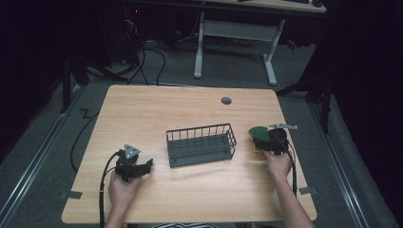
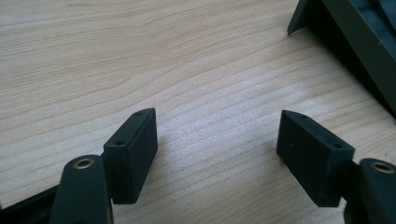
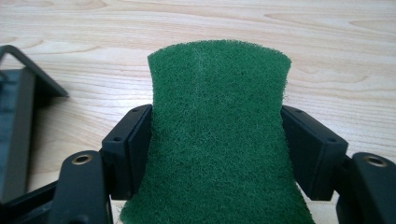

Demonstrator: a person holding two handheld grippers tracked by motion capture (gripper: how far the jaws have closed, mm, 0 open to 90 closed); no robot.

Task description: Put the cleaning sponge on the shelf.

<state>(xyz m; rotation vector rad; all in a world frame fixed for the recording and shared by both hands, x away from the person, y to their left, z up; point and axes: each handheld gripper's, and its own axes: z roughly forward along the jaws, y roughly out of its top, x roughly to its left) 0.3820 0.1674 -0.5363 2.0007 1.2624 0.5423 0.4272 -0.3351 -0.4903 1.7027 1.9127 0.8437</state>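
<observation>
Two fingers (image 3: 126, 149) around sponge (image 3: 217, 135).

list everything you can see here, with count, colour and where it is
table: one, light wood, fills the middle of the high view
wire basket: one, dark grey, centre of the table, nothing seen inside it
sponge: one, green scouring top with a yellow edge in the high view, right of the basket, pinched between the right tongs
cable port: one, grey, round, near the table's far edge
second desk: one, white legs, on the floor beyond the table
floor cables: several, black, behind the table at left
left tongs: one, black, jaws apart over bare wood, left of the basket
right tongs: one, black, closed on the sponge
hands: two, one holding each tongs, coming in from the bottom edge
</observation>
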